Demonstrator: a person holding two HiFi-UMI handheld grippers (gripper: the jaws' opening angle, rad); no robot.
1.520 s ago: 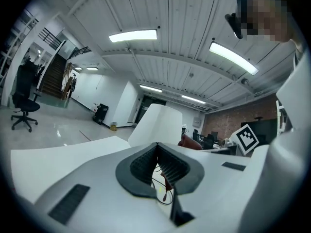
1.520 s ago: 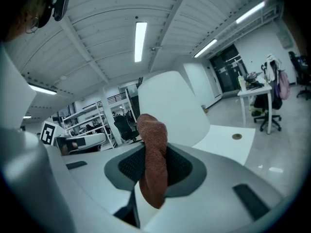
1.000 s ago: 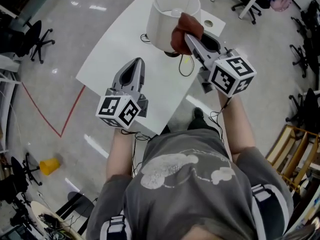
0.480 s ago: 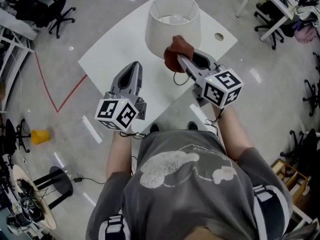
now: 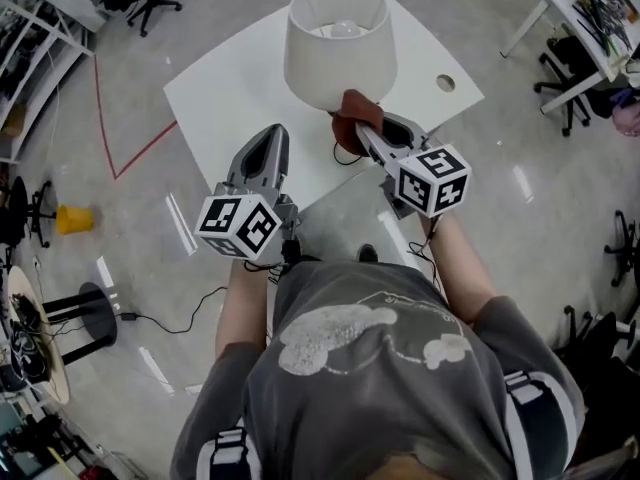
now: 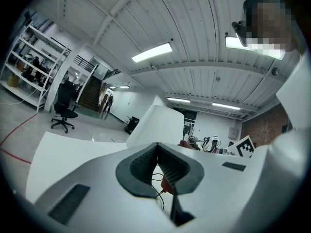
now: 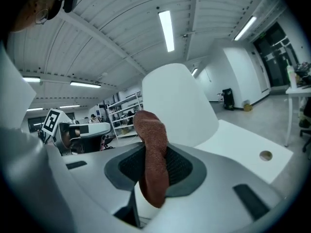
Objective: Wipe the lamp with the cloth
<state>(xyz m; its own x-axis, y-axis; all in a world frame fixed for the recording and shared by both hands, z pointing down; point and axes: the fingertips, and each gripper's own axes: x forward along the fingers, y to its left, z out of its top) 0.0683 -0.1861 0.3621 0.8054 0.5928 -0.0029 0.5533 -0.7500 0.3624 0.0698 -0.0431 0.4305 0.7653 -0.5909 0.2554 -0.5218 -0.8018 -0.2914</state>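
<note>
Lamp — upright mid-desk, just beyond cloth. Right gripper clamps cloth, nearer; left gripper closed, empty — toward near edge.

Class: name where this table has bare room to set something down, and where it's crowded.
Bare: table left of the lamp; right corner around the hole. Crowded: in front of the lamp, where the right gripper holds the cloth.

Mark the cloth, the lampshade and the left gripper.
cloth (image 7: pixel 153 154): right gripper view, middle of the fold.
lampshade (image 5: pixel 335 73): head view, outer wall.
left gripper (image 5: pixel 274 130): head view, midway between its fingertips.
</note>
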